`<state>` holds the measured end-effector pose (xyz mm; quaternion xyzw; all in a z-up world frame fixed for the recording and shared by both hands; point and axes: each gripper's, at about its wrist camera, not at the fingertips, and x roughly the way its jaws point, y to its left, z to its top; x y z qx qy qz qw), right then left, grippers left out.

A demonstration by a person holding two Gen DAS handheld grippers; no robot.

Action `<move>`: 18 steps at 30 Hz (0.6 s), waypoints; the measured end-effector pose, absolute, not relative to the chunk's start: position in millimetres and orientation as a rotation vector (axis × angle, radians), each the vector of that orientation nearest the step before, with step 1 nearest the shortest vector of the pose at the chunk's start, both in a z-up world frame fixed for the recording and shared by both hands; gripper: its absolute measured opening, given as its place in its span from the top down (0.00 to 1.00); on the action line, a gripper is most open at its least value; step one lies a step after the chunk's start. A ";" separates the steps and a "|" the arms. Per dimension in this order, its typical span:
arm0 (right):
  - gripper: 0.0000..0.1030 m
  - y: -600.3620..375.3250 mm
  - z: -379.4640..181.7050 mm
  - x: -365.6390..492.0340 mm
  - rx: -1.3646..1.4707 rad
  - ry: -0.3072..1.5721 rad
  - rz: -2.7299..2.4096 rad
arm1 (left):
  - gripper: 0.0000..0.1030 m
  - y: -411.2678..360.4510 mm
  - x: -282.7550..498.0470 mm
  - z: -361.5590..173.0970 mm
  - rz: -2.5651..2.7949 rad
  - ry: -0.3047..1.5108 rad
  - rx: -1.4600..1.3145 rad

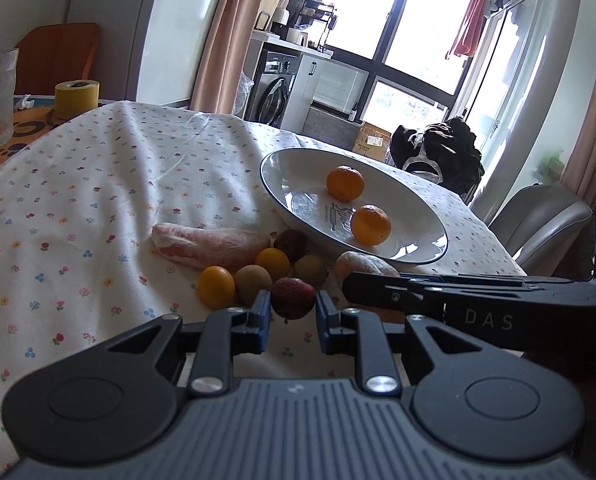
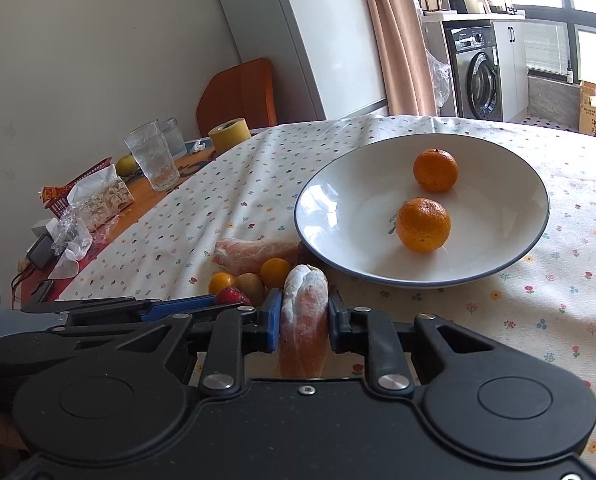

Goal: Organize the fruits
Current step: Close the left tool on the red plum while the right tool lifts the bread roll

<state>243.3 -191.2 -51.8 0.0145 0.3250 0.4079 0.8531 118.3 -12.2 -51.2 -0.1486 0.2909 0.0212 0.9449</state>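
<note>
Fruit sorting, both tongs at the pile beside the plate point(image 2: 538, 216).
Right gripper point(image 2: 302, 320) clamps a peeled segment point(image 2: 304, 312); left gripper point(image 1: 291, 312) gapes around a strawberry point(image 1: 293, 297), ready to close.

Your left hand-held gripper point(image 1: 289, 305) sits low over the surface with its blue-padded fingers point(image 1: 261, 307) parted, one on each side of a red fruit point(image 1: 293, 297), not pressing it. Your right hand-held gripper point(image 2: 302, 313) lies just beside it, on its right, fingers point(image 2: 273, 314) closed against both sides of a peeled segment point(image 2: 304, 320). Both point toward the far edge.
</note>
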 end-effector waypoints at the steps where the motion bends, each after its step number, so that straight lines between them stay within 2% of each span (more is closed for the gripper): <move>1: 0.79 -192.4 -49.9 242.7 0.033 0.679 0.858 | 0.79 -12.8 117.9 -49.7 0.043 0.589 -0.301; 18: 0.79 -221.0 -21.8 255.2 0.066 0.571 0.807 | 0.79 -23.6 129.2 -20.8 0.041 0.527 -0.254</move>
